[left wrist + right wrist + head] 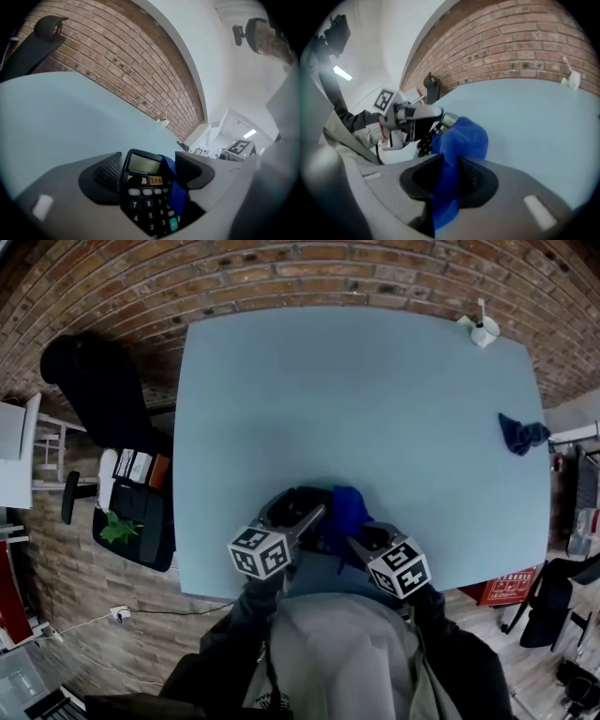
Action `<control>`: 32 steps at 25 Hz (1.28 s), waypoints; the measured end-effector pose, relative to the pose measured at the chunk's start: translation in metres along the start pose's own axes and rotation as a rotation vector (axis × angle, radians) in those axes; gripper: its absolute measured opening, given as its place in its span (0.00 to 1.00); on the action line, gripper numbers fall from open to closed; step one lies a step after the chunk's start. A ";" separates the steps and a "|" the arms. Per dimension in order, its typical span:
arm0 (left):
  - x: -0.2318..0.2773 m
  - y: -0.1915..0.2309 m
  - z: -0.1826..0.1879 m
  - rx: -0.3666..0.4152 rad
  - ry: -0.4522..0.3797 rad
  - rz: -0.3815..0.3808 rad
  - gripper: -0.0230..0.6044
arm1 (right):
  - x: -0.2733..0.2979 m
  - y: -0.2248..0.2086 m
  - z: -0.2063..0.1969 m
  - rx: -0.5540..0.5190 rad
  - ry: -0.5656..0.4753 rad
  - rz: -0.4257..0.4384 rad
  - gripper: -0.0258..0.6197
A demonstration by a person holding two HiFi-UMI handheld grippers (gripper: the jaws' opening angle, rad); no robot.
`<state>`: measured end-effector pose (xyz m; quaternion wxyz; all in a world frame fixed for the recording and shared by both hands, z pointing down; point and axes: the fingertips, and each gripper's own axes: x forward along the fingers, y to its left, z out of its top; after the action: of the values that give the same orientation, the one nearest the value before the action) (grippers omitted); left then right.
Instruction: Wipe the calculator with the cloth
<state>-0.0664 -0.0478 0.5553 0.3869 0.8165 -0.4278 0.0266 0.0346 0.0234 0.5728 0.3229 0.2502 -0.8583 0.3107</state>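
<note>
Pale-blue table (375,427) is backed by brick wall (281,277). Black calculator (145,187) is clamped in left gripper (149,171); keys (149,204) are seen only in that gripper's view, lower centre. Crumpled blue cloth (459,140) is pinched by right gripper (449,180).

Pale blue table (375,409), brick wall (281,277), black chair (94,381), small white object (483,331) at table's far corner.

Person's at the near edge of the pale blue counter (375,409) with both tools held in close. The left hand-held gripper (298,514) has the dark calculator (302,497) at its tips, and the right hand-held gripper (356,538) is up against a bunched blue cloth (349,506) that touches it. Also a second dark blue rag (521,434) over by the right edge and a small white thing (484,331) at the far right corner.
</note>
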 end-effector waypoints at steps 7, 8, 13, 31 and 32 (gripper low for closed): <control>-0.011 -0.005 -0.040 0.166 0.250 -0.017 0.63 | -0.029 -0.034 0.087 -0.092 -0.256 -0.153 0.20; -0.006 -0.005 -0.051 0.244 0.317 0.006 0.64 | -0.013 -0.024 0.089 -0.178 -0.205 -0.143 0.20; 0.000 0.000 -0.064 0.390 0.362 0.074 0.62 | 0.030 0.008 0.075 -0.449 -0.041 -0.157 0.20; -0.005 0.001 -0.056 0.362 0.342 0.070 0.54 | 0.029 0.020 0.092 -0.471 0.013 -0.117 0.20; -0.005 0.000 -0.056 0.363 0.339 0.071 0.54 | 0.045 0.028 0.090 -0.570 0.070 -0.101 0.20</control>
<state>-0.0533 -0.0081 0.5928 0.2987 0.8409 -0.3736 0.2532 -0.0493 -0.0302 0.5401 0.4245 0.1811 -0.8858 0.0488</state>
